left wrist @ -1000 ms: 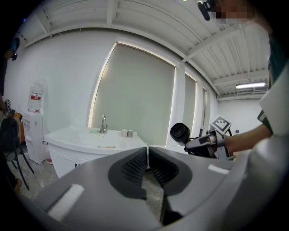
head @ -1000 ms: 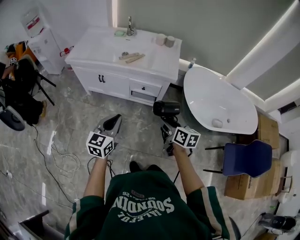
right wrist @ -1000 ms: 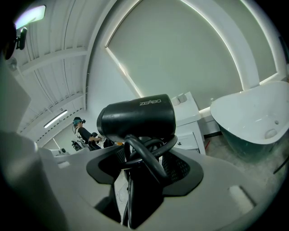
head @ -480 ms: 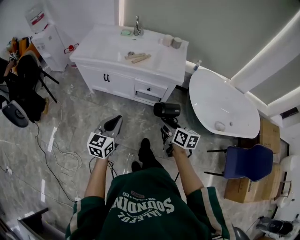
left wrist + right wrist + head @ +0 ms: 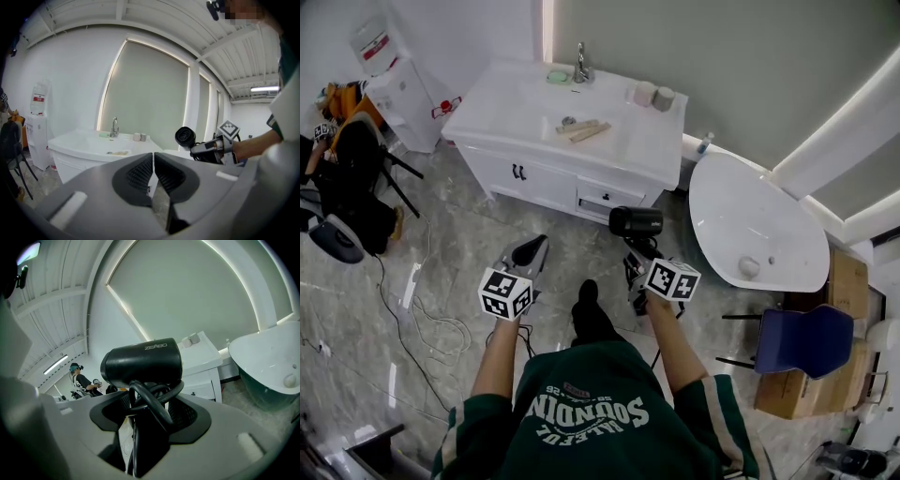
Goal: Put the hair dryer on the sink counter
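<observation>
The left gripper (image 5: 529, 250) is held over the marble floor (image 5: 450, 244) in front of the cabinet. In the left gripper view its ribbed pads (image 5: 140, 174) are pressed together with nothing between them.

The right gripper (image 5: 634, 260) is clamped on the handle of the black hair dryer (image 5: 636, 222). In the right gripper view the barrel (image 5: 143, 363) sits above the jaws, lying crosswise, and the cord (image 5: 152, 401) is looped round the handle between the pads. The dryer is in the air, near the right front corner of the sink counter (image 5: 516, 98) and apart from it.

At the far left are a black chair (image 5: 347, 173) and a water dispenser (image 5: 394, 84), with loose cables (image 5: 427, 314) on the floor beside them.

On the counter, the faucet (image 5: 580, 64) stands at the back edge and wooden pieces (image 5: 581, 129) lie near the middle. Two cups (image 5: 653, 96) stand at the back right. The left half and the front right part of the top are bare.

To the right, the white bathtub (image 5: 759, 230) sits close to the cabinet's end, leaving a narrow gap. A blue chair (image 5: 803, 339) stands beyond it.
</observation>
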{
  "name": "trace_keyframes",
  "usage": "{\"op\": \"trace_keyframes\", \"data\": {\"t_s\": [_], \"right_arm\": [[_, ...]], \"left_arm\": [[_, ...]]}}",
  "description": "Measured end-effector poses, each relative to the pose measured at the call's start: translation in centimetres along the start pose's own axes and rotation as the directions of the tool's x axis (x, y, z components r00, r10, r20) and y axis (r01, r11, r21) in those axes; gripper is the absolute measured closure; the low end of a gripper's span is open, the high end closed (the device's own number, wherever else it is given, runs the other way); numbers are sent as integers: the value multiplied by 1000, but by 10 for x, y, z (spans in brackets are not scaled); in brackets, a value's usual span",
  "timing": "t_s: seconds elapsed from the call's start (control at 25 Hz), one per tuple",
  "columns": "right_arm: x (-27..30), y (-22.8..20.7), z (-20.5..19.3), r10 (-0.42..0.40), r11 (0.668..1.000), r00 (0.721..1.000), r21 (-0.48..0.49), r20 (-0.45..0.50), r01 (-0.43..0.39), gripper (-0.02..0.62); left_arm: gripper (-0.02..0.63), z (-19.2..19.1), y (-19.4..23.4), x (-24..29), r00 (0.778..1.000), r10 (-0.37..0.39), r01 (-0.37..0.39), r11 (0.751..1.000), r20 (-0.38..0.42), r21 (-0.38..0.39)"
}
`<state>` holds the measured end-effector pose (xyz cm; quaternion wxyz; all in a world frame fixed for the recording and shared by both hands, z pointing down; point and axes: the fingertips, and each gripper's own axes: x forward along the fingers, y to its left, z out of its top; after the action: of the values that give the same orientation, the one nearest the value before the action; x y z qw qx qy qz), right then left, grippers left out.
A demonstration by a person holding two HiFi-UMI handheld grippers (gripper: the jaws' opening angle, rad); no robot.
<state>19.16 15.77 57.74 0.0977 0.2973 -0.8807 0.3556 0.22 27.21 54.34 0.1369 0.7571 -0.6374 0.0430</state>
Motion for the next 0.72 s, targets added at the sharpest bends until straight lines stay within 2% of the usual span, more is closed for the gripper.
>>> {"op": "trace_keyframes", "data": {"t_s": [0.24, 0.52, 0.72], "right_arm": [[52, -21, 33, -7, 1000, 1000, 30, 1, 7, 336], [111, -41, 100, -11, 999, 1000, 30, 14, 11, 336], [140, -49, 135, -18, 1000, 999, 25, 26, 18, 336]], "left_arm": [[545, 22, 35, 56, 1000, -18, 18, 1000, -21, 19], [545, 66, 79, 129, 1000, -24, 25, 999, -9, 37], [545, 82, 94, 165, 999, -51, 52, 998, -19, 43]]}}
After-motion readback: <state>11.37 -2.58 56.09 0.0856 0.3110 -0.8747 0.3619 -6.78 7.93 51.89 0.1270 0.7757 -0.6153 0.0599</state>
